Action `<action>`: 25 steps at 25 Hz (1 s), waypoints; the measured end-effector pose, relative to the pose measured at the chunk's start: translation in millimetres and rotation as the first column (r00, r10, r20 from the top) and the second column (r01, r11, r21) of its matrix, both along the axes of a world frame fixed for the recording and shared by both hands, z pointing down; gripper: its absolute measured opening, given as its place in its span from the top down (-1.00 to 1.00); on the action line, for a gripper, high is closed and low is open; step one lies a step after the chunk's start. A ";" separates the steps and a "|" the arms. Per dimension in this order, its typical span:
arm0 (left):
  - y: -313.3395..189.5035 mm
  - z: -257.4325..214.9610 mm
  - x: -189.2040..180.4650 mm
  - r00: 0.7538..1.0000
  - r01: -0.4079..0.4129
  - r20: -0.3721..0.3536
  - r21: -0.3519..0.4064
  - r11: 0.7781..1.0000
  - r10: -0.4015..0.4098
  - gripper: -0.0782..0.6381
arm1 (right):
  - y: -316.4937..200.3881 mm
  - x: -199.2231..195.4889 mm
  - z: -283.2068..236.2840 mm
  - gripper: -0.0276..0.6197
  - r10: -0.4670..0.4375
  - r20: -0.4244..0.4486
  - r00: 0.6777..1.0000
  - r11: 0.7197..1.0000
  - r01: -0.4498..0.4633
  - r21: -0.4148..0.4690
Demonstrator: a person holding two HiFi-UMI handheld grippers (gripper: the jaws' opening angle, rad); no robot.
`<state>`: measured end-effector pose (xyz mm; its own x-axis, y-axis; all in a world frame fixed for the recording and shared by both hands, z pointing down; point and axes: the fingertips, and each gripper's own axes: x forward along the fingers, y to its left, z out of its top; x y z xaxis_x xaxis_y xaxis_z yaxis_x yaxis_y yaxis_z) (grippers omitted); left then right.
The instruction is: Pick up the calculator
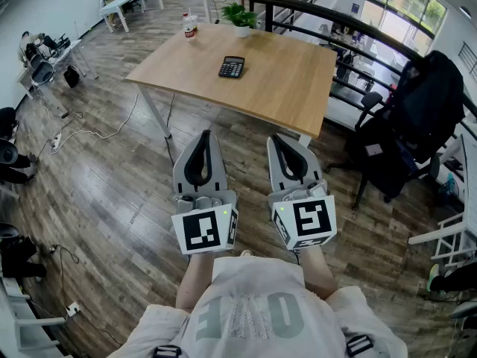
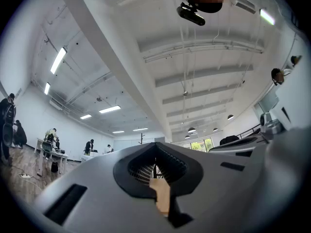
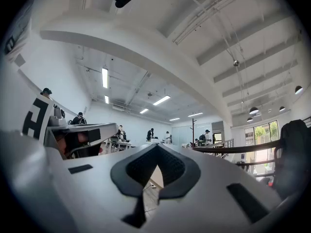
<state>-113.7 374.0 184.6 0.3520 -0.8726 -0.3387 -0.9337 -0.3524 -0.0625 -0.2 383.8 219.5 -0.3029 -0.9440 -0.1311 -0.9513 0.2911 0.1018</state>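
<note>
A black calculator [image 1: 232, 66] lies flat on the far middle of a light wooden table [image 1: 283, 88] in the head view. My left gripper [image 1: 206, 135] and right gripper [image 1: 278, 138] are held side by side over the wood floor, well short of the table's near edge. Both have their jaws pressed together with nothing between them. In the left gripper view the shut left gripper [image 2: 155, 147] points up toward the ceiling, and a sliver of the table shows through its jaw opening. The right gripper view shows the shut right gripper [image 3: 156, 147] in the same way. The calculator appears in neither gripper view.
A potted plant [image 1: 240, 17] and a small bottle [image 1: 190, 25] stand at the table's far edge. A black office chair draped with a jacket [image 1: 417, 118] stands to the right by a dark railing [image 1: 328, 13]. Cables and a power strip [image 1: 56, 140] lie on the floor at left.
</note>
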 end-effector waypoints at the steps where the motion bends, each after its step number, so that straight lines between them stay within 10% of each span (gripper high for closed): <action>1: -1.9 0.2 -1.3 1.000 0.000 -0.001 -0.001 1.000 0.000 0.76 | -1.6 -1.4 0.1 0.86 0.000 -0.002 1.000 1.000 0.000 0.000; 25: -35.3 17.7 -17.4 0.998 -0.056 -0.026 -0.040 0.998 0.055 0.76 | -26.3 -19.3 14.5 0.85 -0.005 -0.009 1.000 0.999 0.005 -0.034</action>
